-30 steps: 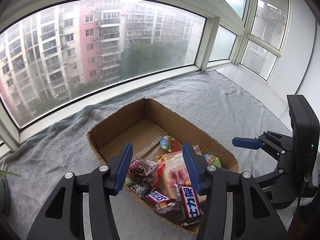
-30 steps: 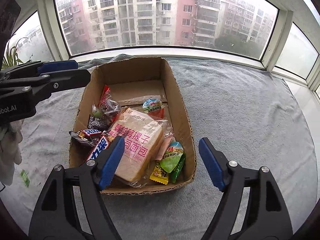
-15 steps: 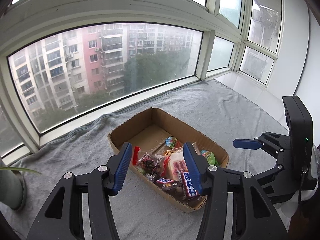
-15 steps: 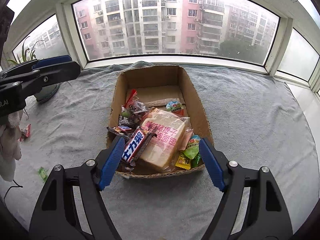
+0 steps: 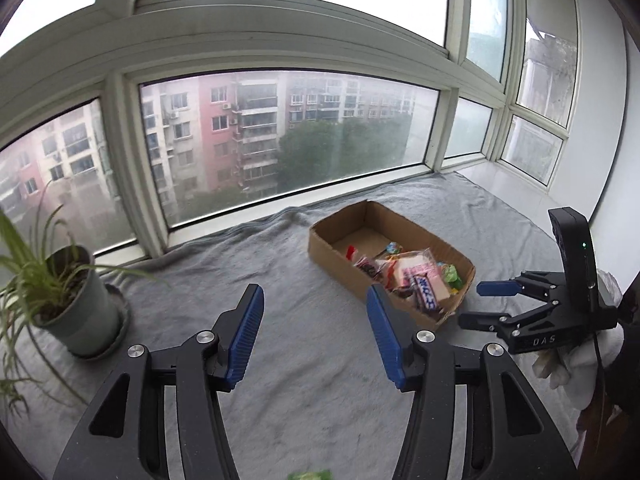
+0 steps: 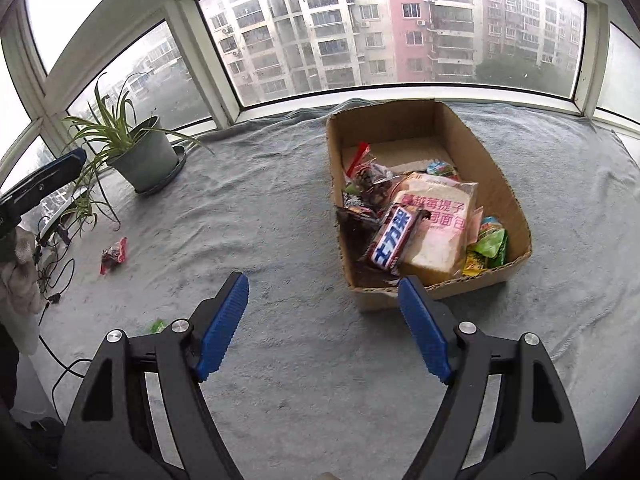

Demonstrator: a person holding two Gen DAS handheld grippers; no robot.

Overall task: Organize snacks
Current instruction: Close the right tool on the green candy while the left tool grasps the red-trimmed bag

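A cardboard box (image 6: 516, 204) (image 5: 320, 240) sits on the grey blanket and holds a bread pack (image 6: 436, 220), a Snickers bar (image 6: 394, 238) (image 5: 426, 292) and several small snack packets. On the blanket to the left lie a red snack packet (image 6: 114, 255) and a small green packet (image 6: 157, 325). My right gripper (image 6: 324, 322) stands open over bare blanket left of the box's near corner, nothing between its blue pads. My left gripper (image 5: 316, 334) is open and empty too, well left of the box. The right gripper (image 5: 486, 304) also shows in the left wrist view.
A potted spider plant (image 6: 140, 152) (image 5: 68, 304) stands at the blanket's left by the window. Black cables (image 6: 56, 276) trail off the left edge. A gloved hand (image 5: 560, 356) holds the right gripper. A green packet edge (image 5: 310, 475) peeks at the bottom of the left view.
Both grippers have pulled back and to the left, away from the box; the box now looks smaller and sits to the right. The plant and the loose packets have come into view.
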